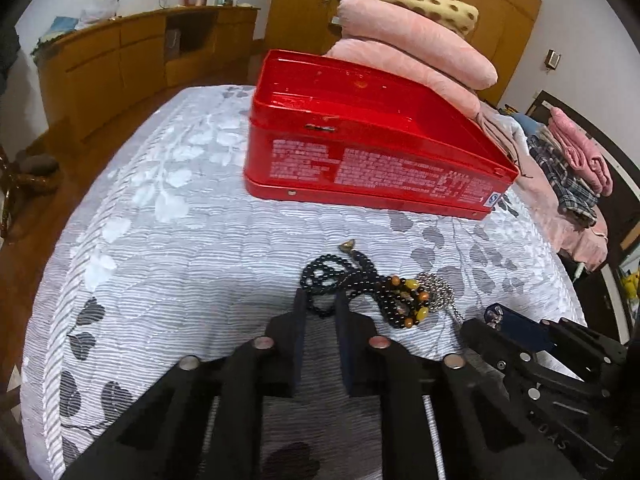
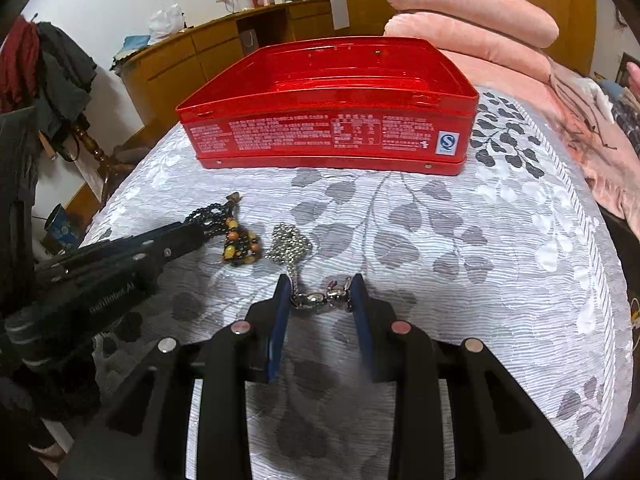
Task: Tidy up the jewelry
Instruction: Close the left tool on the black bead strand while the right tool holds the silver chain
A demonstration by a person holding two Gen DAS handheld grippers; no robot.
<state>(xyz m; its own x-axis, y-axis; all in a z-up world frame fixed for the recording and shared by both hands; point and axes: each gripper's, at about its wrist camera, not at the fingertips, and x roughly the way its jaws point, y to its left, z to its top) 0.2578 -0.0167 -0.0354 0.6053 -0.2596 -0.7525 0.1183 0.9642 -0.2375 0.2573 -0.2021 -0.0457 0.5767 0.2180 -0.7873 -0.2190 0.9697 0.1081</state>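
Note:
An open red tin box (image 1: 360, 140) (image 2: 328, 120) stands on the bed with nothing visible inside. In front of it lies a black bead necklace (image 1: 340, 276) (image 2: 212, 216) with amber beads (image 1: 412, 300) (image 2: 240, 246), beside a silver ball chain (image 1: 436, 286) (image 2: 290, 242). My left gripper (image 1: 320, 304) is open, its fingertips around a loop of the black beads. My right gripper (image 2: 320, 292) is open, its fingers on either side of the silver chain's metal clasp (image 2: 320, 300); it also shows in the left wrist view (image 1: 520, 332).
The grey leaf-patterned bedspread (image 2: 440, 232) covers the bed. Stacked pink pillows (image 1: 412, 44) (image 2: 472, 20) lie behind the tin. Folded clothes (image 1: 576, 168) are at the right. A wooden cabinet (image 1: 132, 60) stands along the far wall beyond the bed's edge.

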